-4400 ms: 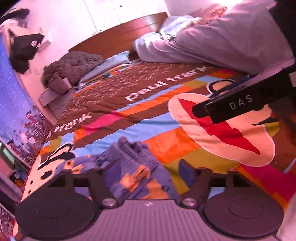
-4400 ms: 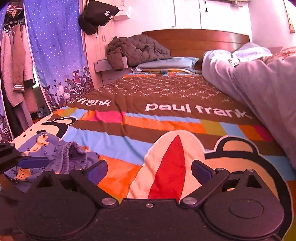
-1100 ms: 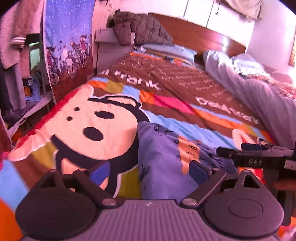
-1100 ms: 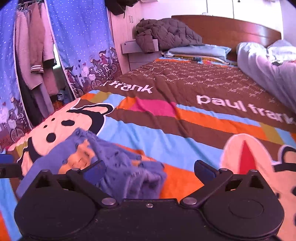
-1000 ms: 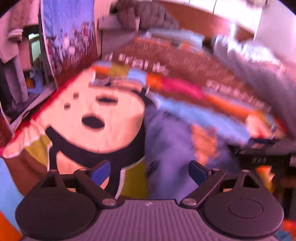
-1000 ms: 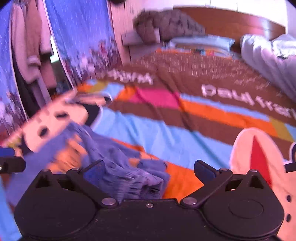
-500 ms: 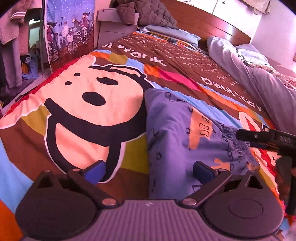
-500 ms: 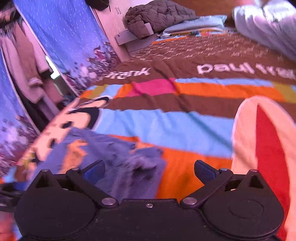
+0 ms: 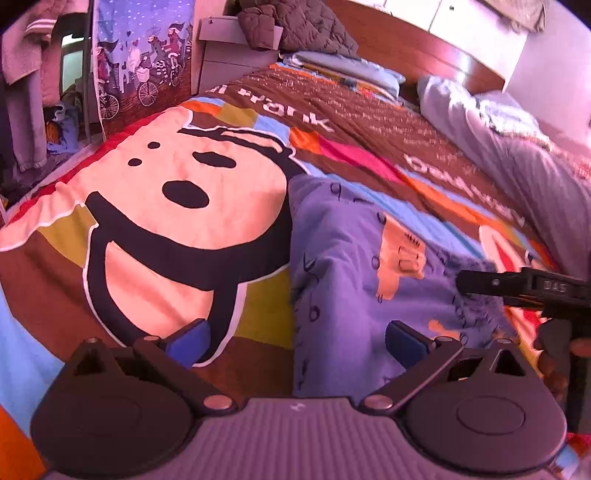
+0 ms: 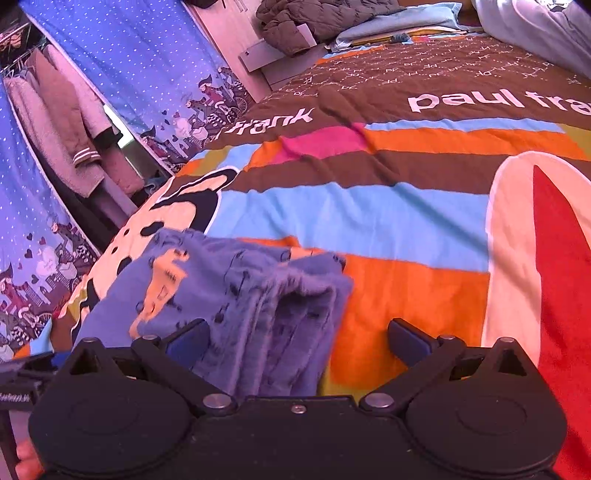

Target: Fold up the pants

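Note:
Blue-purple pants [image 9: 354, 273] with orange patches lie on the colourful bedspread [image 9: 177, 206], folded lengthwise; the elastic waistband is toward the right. My left gripper [image 9: 295, 339] is open and empty, just above the pants' near edge. My right gripper [image 10: 295, 341] is open and empty, right over the bunched waistband [image 10: 280, 317] of the pants [image 10: 221, 288]. The right gripper's body shows at the right of the left wrist view [image 9: 528, 288].
The bedspread [image 10: 388, 214] covers the whole bed. A grey duvet [image 9: 524, 166] lies along the bed's right side. Pillows and a brown quilted jacket [image 9: 299, 26] are at the headboard. A blue curtain [image 10: 122, 66] and hanging clothes stand left of the bed.
The pants went from a crumpled heap to lying flat and smoothed. Both grippers moved lower and closer to the pants, the right one over the waistband.

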`<state>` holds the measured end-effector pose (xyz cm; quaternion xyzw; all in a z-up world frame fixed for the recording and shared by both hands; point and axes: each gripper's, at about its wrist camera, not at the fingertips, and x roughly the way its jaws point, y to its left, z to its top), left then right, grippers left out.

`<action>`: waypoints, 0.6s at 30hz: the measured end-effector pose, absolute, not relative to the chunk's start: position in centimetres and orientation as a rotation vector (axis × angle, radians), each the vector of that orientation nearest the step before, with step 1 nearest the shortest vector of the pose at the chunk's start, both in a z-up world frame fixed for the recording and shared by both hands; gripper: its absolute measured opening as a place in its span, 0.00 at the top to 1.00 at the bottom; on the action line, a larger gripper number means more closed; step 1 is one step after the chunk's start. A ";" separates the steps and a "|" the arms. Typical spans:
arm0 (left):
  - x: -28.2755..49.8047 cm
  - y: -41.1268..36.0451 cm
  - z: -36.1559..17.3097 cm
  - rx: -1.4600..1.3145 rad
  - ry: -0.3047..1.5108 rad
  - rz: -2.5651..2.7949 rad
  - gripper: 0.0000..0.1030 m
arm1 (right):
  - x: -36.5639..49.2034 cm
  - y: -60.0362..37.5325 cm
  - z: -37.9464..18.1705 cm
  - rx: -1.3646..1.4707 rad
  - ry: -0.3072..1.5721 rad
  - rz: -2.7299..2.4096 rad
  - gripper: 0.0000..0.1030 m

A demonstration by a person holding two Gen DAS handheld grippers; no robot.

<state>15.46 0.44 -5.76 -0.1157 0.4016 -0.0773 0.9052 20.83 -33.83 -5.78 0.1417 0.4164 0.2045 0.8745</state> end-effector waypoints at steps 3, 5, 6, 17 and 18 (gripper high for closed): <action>15.5 1.0 -5.8 -0.300 0.802 -0.187 0.00 | 21.9 -33.9 -6.1 0.321 0.861 0.433 0.00; 15.6 1.3 -6.0 -0.341 0.787 -0.202 0.00 | 22.4 -34.0 -6.3 0.338 0.848 0.439 0.00; 15.7 1.5 -6.0 -0.363 0.781 -0.212 0.00 | 22.5 -34.0 -6.4 0.347 0.840 0.441 0.00; 17.0 2.5 -7.5 -0.606 0.774 -0.363 0.00 | 23.3 -34.8 -7.4 0.509 0.809 0.570 0.00; 17.2 2.7 -7.8 -0.634 0.781 -0.368 0.00 | 23.4 -35.2 -7.6 0.547 0.812 0.567 0.00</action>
